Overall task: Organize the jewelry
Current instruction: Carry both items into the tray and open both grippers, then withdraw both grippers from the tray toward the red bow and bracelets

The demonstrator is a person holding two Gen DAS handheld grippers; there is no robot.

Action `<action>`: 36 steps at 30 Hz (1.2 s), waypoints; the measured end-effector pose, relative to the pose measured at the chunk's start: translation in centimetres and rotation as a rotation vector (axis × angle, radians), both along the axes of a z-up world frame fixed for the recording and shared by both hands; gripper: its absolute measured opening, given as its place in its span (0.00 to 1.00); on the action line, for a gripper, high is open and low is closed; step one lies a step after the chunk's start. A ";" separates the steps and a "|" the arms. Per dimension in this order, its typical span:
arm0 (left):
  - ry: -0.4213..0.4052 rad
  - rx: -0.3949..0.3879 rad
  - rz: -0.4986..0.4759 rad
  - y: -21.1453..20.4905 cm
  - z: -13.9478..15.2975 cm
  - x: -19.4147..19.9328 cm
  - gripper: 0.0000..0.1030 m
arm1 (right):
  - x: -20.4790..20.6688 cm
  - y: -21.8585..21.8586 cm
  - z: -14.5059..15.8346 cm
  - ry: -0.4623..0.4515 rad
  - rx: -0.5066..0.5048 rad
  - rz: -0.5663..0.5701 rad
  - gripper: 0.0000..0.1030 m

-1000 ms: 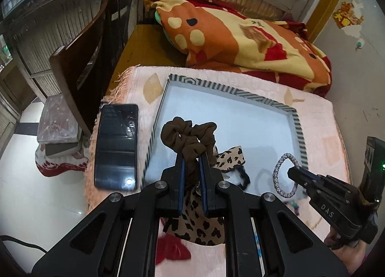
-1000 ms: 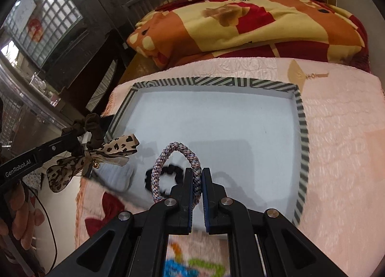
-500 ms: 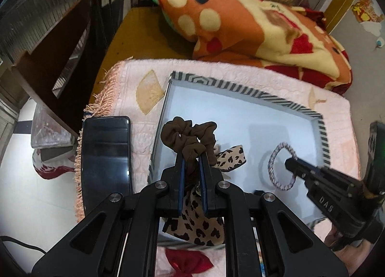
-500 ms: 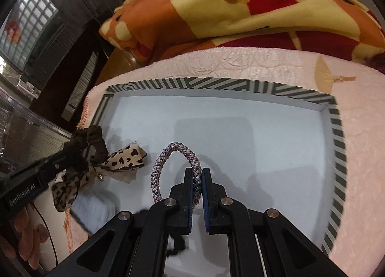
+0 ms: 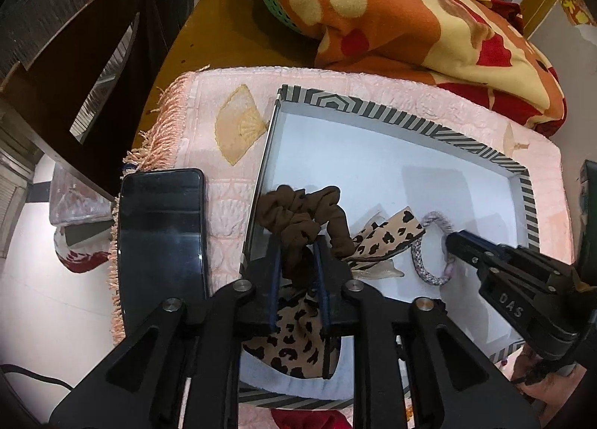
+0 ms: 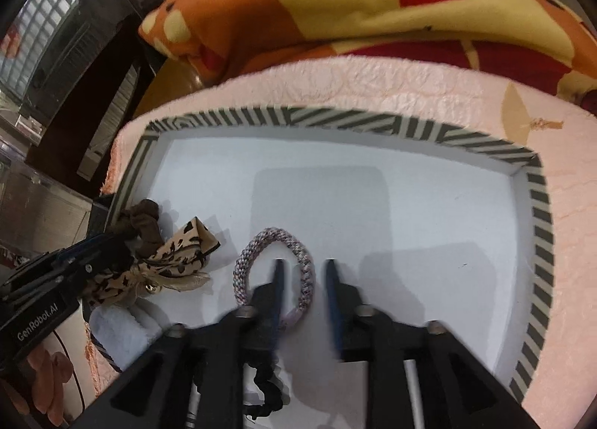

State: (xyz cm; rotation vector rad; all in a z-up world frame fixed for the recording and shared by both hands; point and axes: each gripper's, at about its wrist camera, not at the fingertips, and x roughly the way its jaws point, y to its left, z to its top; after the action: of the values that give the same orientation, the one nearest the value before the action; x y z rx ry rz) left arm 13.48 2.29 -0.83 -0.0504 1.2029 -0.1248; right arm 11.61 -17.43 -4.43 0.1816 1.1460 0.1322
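Note:
A shallow tray (image 5: 410, 123) with a striped rim and white floor lies on a pink cloth; it also shows in the right wrist view (image 6: 537, 227). My left gripper (image 5: 296, 242) is shut on a brown scrunchie with a leopard-print bow (image 5: 298, 212), held over the tray's left side; the scrunchie also shows in the right wrist view (image 6: 175, 253). My right gripper (image 6: 304, 265) is open, its fingers astride a braided grey-pink hair tie (image 6: 257, 246) lying on the tray floor. The hair tie also shows in the left wrist view (image 5: 419, 261).
A black phone (image 5: 160, 238) lies on the pink cloth (image 5: 231, 197) left of the tray. A folded orange, yellow and red blanket (image 5: 391, 11) lies behind the tray. A thin black hair tie (image 6: 266, 388) lies under my right gripper. A dark wooden chair (image 5: 74, 56) stands at left.
My right gripper opened and let the braided hair tie down onto the tray floor. Both grippers moved forward over the tray. My left gripper kept hold of the scrunchie.

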 end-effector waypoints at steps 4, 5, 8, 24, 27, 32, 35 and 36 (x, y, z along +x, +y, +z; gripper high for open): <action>-0.029 -0.004 0.005 0.1 0.9 -0.4 0.41 | -1.1 -0.7 1.1 -0.030 -0.001 -0.012 0.36; -0.041 -0.006 0.005 0.2 1.4 -0.7 0.43 | -1.5 -0.9 1.3 -0.032 0.003 -0.018 0.36; -0.065 -0.003 0.010 0.2 2.4 -1.3 0.48 | -2.9 -1.5 2.2 -0.045 0.019 -0.032 0.36; -0.141 0.037 0.053 0.9 4.8 -10.3 0.50 | -12.5 -1.8 5.2 -0.142 0.018 -0.016 0.42; -0.134 0.032 0.059 0.7 4.7 -12.3 0.51 | -14.3 -2.2 5.1 -0.143 0.018 -0.022 0.44; -0.140 0.041 0.061 -0.1 4.7 -15.4 0.51 | -17.7 -3.2 5.0 -0.143 0.009 -0.026 0.45; -0.139 0.039 0.068 -0.4 4.6 -17.3 0.51 | -19.6 -4.1 4.8 -0.138 0.011 -0.038 0.45; -0.140 0.040 0.069 -0.5 4.6 -17.8 0.51 | -20.2 -4.3 4.7 -0.136 0.011 -0.040 0.45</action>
State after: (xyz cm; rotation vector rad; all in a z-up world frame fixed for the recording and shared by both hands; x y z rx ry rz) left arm -4.32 1.83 3.78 -0.0475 1.0627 -0.0430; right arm -8.57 -21.75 0.31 0.2017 1.0056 0.1139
